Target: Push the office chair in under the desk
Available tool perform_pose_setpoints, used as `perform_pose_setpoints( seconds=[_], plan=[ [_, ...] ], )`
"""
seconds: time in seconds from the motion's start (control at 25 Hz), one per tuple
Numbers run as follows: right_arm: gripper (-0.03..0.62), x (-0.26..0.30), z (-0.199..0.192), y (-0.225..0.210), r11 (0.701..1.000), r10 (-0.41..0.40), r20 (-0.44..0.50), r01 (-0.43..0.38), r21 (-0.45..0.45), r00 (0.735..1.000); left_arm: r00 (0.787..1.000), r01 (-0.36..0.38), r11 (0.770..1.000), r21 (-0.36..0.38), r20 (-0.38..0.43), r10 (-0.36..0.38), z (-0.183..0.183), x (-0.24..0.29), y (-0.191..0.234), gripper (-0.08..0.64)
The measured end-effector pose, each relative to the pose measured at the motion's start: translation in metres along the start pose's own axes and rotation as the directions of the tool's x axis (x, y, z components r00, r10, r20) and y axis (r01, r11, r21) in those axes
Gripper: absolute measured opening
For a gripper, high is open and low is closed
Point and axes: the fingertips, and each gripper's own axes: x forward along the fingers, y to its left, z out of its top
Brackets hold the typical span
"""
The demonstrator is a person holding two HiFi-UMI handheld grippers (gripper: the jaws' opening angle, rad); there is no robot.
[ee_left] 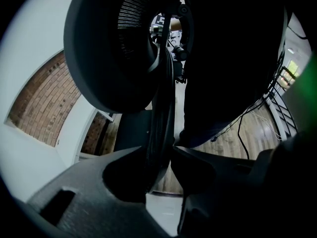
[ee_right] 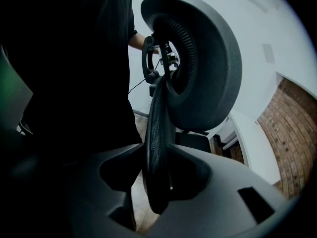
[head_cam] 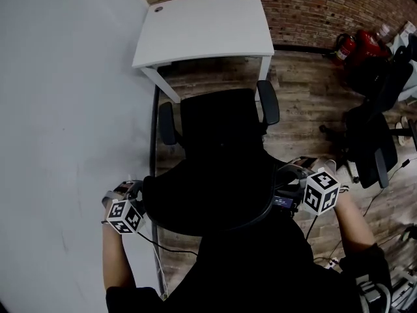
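We are clamping the left gripper on the office chair backrest edge. The right gripper is clamping the opposite edge

No legible text, label, brand or number in any view

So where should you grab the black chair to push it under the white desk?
Grip the backrest by its thin side rims, from behind. The seat faces the desk, so the back is nearest, and its rim fits between jaws. The left gripper and right gripper clamp one edge each.
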Motion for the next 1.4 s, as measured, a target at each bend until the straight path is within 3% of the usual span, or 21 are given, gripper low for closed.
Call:
perform_pose_setpoints(
  seconds=[0.88,1.4],
  plan=[
    [0.147,0.029,0.023,-0.093,0.989,-0.107,-0.011,0.108,0.104,0.994,0.999,0.026,0.995,0.094,0.031,-0.029,-0.059,0.007,0.109,0.153],
    [0.148,0.053,0.038,-0.141,0.974,-0.162,-0.017,0.162,0.159,0.987,0.998,-0.011,0.99,0.142,0.064,0.002,-0.095,0.009,0.161,0.156]
  ],
)
